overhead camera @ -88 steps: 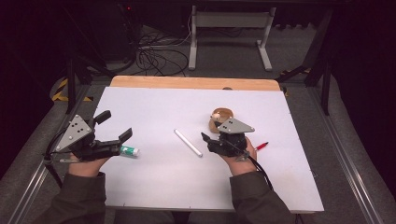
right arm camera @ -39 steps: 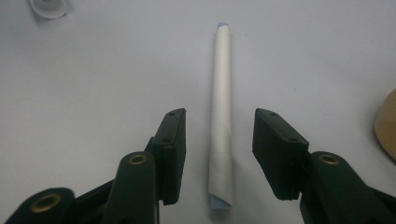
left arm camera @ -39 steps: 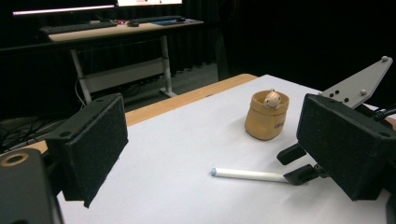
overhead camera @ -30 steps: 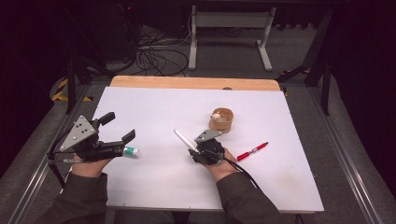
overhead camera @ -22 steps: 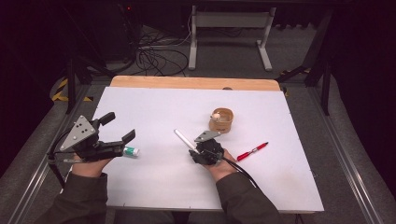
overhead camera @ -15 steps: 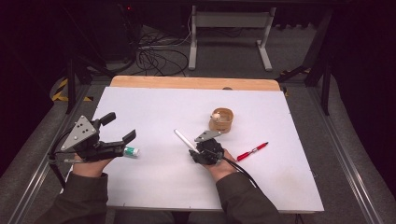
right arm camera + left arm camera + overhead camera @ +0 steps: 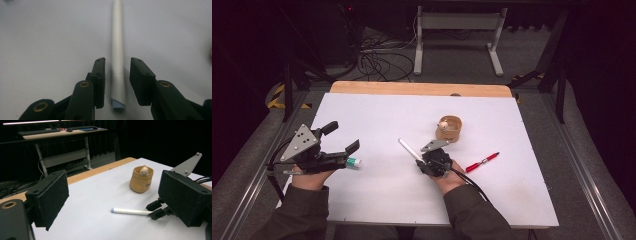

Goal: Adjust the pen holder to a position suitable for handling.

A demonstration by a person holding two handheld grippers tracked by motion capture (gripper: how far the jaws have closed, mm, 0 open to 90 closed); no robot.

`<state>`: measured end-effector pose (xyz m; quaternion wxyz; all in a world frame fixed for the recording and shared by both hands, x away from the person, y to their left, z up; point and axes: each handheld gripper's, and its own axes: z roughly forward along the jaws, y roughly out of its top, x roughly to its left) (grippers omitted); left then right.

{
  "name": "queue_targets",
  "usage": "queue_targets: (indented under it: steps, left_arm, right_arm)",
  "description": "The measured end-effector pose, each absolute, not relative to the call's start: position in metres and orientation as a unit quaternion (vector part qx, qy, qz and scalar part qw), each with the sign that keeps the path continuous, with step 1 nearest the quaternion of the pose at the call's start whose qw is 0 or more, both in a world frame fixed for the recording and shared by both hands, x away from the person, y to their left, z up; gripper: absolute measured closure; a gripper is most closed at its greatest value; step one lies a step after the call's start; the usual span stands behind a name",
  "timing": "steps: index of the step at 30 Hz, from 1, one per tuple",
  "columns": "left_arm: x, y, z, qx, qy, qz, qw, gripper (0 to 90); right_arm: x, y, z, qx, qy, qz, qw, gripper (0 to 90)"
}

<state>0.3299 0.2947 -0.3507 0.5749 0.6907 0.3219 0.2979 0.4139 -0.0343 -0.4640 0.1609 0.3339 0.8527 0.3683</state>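
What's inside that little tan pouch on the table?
A small pale rounded object pokes up above the rim of the tan pouch. It looks like a tiny figure's head, too small to tell for sure. The pouch wall hides everything lower down inside it.

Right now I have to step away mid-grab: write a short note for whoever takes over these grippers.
Right gripper: jaws have just been closing around the near end of the white pen, which lies flat on the table; gaps remain on both sides, so no grip yet.
Left gripper: open, holding nothing, resting at the table's left with a small green-capped tube just beside it.
Red pen lies to the right of the right hand; the tan cup stands upright behind it.
Done: jaws lined up on the white pen.
Left: finish closing, then lift, probably toward the cup.
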Motion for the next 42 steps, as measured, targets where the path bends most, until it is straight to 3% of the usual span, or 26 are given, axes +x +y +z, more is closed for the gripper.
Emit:
queue_targets:
  steps: [15,42]
  left_arm:
    - [0.329,0.288,-0.353,0.691,0.318,0.299,0.576,11.9]
    - [0.331,0.278,-0.36,0.702,0.314,0.279,0.575,11.8]
  right_arm:
    - [0.414,-0.034,-0.464,0.33,0.854,0.368,0.164,78.4]
    - [0.412,-0.038,-0.459,0.321,0.839,0.406,0.166,79.5]
